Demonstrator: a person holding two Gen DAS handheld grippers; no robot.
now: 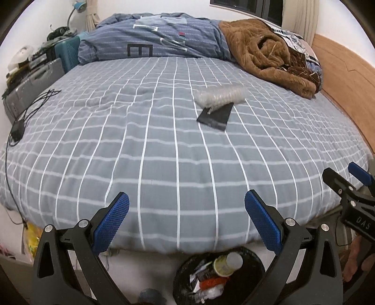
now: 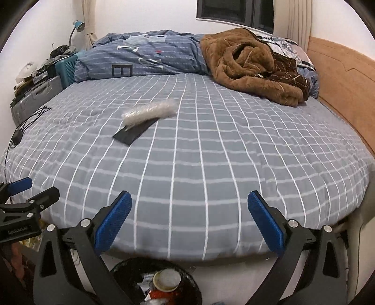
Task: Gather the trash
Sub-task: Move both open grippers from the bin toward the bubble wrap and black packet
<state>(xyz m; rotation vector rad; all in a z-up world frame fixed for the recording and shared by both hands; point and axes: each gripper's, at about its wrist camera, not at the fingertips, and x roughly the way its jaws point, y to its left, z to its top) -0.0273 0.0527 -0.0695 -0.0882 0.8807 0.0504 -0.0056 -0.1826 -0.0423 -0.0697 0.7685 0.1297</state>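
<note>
Both grippers hang at the bed's near edge, empty. The left gripper has its fingers spread wide; the right gripper likewise. Far ahead of the fingertips, on the checked bedspread, lie a crumpled clear wrapper and dark packet; the bin sits beneath the fingers. The reach seems not yet begun, and it calls for stretching well forward.

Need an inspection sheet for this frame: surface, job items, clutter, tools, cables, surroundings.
Surface: bed sheet, grey with a white grid, mostly bare.
Job's things: clear plastic wrapper lying partly on a black packet mid-bed; trash bin on the floor at the bed's foot, holding a bottle and scraps.
Clutter: blue duvet and brown blanket heaped at the far end.
Grippers: left tool open, empty; right tool open, empty.
Cables: black cable with adapter at the bed's left edge.
Surroundings: grey case, lamp, window, wooden headboard.
</note>
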